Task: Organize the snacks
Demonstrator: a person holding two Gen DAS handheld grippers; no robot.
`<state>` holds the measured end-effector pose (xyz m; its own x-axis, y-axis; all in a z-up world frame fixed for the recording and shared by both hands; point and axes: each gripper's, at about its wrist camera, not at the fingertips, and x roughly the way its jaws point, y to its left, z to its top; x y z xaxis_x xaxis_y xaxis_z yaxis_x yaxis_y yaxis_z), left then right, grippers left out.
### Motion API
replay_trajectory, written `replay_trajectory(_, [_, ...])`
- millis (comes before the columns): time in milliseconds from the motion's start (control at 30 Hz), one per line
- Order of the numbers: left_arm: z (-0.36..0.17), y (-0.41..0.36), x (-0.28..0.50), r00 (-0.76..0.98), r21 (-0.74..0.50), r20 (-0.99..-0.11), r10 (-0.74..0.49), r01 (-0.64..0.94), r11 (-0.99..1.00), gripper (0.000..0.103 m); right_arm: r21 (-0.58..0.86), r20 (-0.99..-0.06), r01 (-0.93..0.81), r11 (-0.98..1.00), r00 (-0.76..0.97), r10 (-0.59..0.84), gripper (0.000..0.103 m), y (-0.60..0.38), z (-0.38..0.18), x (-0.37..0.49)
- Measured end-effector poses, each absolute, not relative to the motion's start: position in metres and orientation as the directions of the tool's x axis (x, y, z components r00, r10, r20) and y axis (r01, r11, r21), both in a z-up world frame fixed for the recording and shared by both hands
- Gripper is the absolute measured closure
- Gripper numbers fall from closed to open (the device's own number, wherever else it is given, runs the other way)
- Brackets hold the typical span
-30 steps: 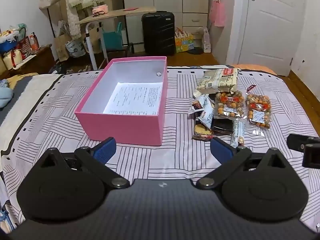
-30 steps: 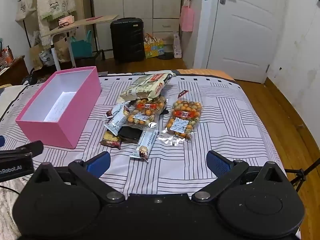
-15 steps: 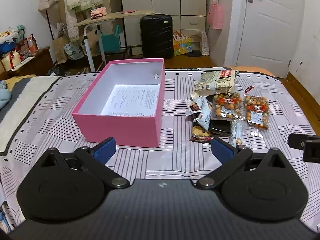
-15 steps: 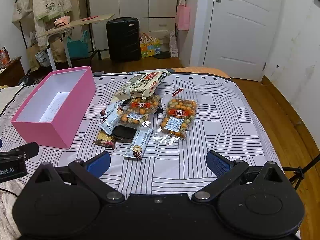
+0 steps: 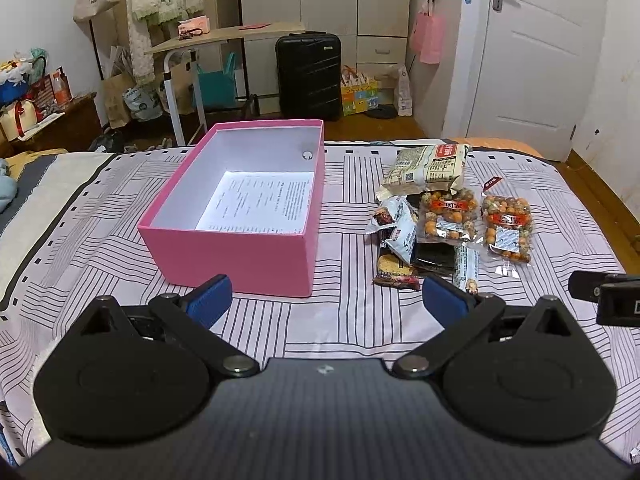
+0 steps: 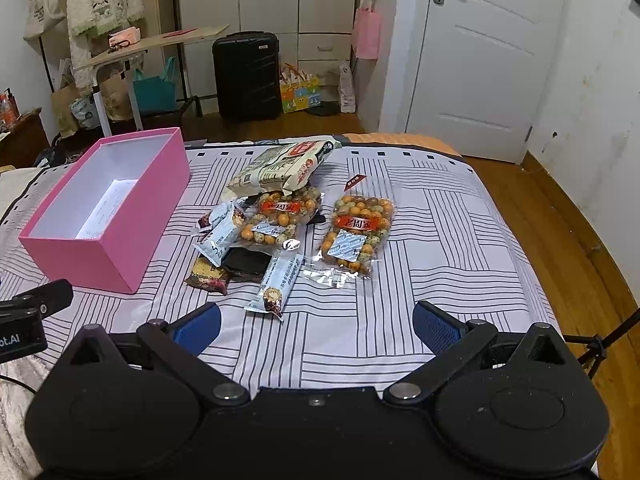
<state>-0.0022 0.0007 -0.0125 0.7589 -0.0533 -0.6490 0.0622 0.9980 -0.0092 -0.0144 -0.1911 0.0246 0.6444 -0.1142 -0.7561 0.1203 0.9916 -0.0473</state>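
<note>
Left wrist view: the pink box (image 5: 240, 256) is seen on the striped bedspread (image 5: 348, 320), with the snack packets (image 5: 448, 216) heaped just right of it. Nothing is held by the left gripper (image 5: 326, 296) or right gripper (image 6: 316, 322); both are spread wide near the box.

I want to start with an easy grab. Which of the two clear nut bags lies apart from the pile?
The clear nut bag on the right lies alone on the bedspread; the other nut bag is tucked under the large beige bag.
</note>
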Motion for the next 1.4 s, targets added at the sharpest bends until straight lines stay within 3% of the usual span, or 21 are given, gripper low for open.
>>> replay_trajectory(900, [-0.017, 0.003, -0.004, 0.746, -0.007, -0.664, -0.056, 0.069, 0.998, 0.0, -0.044, -0.748, 0.106, 0.993, 0.656, -0.103, 0.0, -0.191, 0.023, -0.017])
replay_trajectory(1400, [0.007, 0.002, 0.04, 0.694, -0.037, -0.698, -0.176, 0.211, 0.977, 0.007, 0.019, -0.584, -0.019, 1.0, 0.811, 0.026, 0.0, -0.198, 0.042, -0.002])
